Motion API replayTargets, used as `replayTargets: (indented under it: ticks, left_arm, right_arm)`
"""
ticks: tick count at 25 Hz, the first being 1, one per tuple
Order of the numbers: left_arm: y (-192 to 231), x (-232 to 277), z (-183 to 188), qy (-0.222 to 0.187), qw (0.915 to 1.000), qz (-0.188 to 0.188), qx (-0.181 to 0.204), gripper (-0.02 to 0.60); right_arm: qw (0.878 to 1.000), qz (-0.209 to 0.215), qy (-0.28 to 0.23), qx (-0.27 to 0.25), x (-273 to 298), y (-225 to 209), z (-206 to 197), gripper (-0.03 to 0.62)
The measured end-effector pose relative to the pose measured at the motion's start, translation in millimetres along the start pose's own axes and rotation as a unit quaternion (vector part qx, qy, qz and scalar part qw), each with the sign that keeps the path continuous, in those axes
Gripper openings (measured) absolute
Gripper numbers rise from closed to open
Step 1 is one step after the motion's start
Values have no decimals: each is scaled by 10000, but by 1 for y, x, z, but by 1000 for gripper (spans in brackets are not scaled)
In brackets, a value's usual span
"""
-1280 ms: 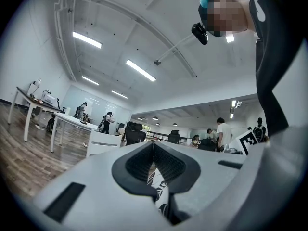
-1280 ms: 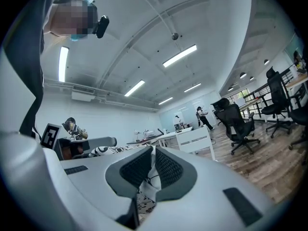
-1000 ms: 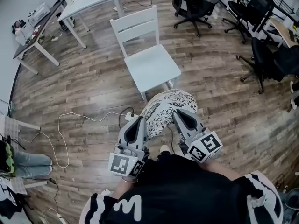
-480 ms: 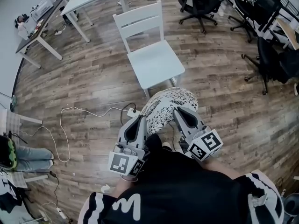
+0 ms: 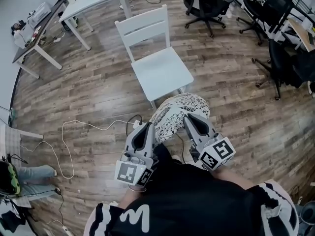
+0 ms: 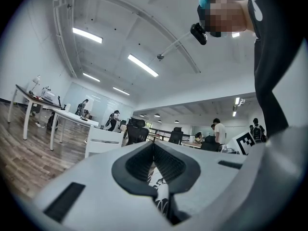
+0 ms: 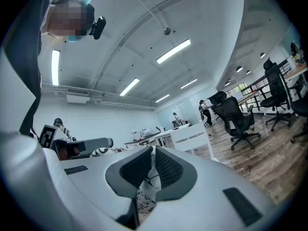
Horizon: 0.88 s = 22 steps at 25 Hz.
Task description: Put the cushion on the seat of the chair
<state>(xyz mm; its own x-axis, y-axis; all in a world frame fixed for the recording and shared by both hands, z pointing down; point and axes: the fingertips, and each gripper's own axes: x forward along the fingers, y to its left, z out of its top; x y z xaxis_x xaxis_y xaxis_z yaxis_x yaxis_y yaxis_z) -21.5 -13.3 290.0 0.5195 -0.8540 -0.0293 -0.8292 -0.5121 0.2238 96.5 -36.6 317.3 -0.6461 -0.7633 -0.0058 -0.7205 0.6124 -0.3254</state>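
Note:
A white cushion with black floral print [image 5: 178, 113] hangs in front of me, held by both grippers. My left gripper [image 5: 150, 127] is shut on its near left edge, and patterned fabric [image 6: 156, 183] shows pinched between the jaws. My right gripper [image 5: 189, 119] is shut on the near right edge, with the fabric [image 7: 150, 177] squeezed between its pads. The white wooden chair [image 5: 160, 68] stands just beyond the cushion, seat bare, backrest on the far side. In the right gripper view the chair [image 7: 190, 136] shows ahead.
A white table [image 5: 91, 1] stands behind the chair at the upper left, with a long desk [image 5: 37, 31] beside it. Black office chairs [image 5: 206, 1] crowd the upper right. A white cable and power strip [image 5: 98, 124] lie on the wooden floor to the left.
The view has shifted slightly; the chair sits a little lower and left in the picture than half a second ago. Both grippers keep the same hold on the cushion.

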Motion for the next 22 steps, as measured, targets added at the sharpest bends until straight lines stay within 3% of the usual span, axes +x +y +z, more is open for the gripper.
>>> replayTargets:
  ticks: [22]
  left_arm:
    - [109,102,18,226,9994,-242,-128,6]
  right_arm:
    - [9990,-399,101,160,125,-60,4,35]
